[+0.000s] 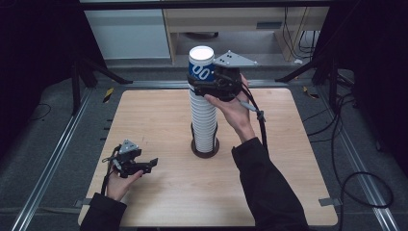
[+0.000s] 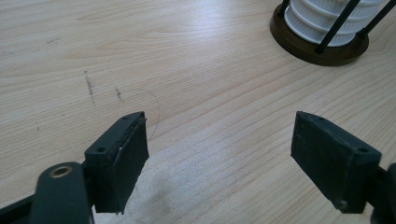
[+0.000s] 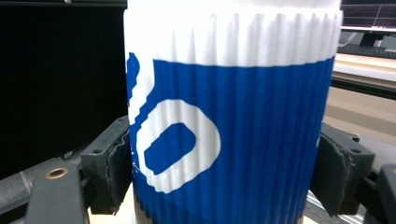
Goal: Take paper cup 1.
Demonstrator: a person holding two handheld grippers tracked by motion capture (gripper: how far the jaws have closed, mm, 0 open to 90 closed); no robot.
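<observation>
Nearest the person, the left gripper (image 1: 144, 165) rests low over the near left part of the wooden table (image 1: 159, 120), held in the left hand (image 1: 118, 183). Its jaws stand wide apart with nothing between them; in the left gripper view only bare wood grain with a few faint dark scuffs lies between the pads.

Farther in, near the middle of the table, a dark round base (image 1: 205, 149) carries a tall stack of white ribbed cups (image 1: 204, 120), kept upright by thin black rods. In the left gripper view the base (image 2: 317, 49) and the lowest cups (image 2: 327, 21) show at the upper right, well apart from the open jaws.

At the top of the stack sits the blue and white cup (image 1: 201, 65), its white inside facing up. The right gripper (image 1: 202, 82), held in the right hand (image 1: 233, 108), comes in from the right side and is clenched around this cup's blue band. In the right gripper view the pads press on both sides of the cup (image 3: 233, 121), which stands upright between them. Its wall is ribbed, white at the rim and blue below, with large white printing: a rounded figure like "0" is readable, and from above two such figures, "00". The rest of the print I cannot read.

Beyond the table lie grey floor, metal rails and loose black cables (image 1: 351, 159).
</observation>
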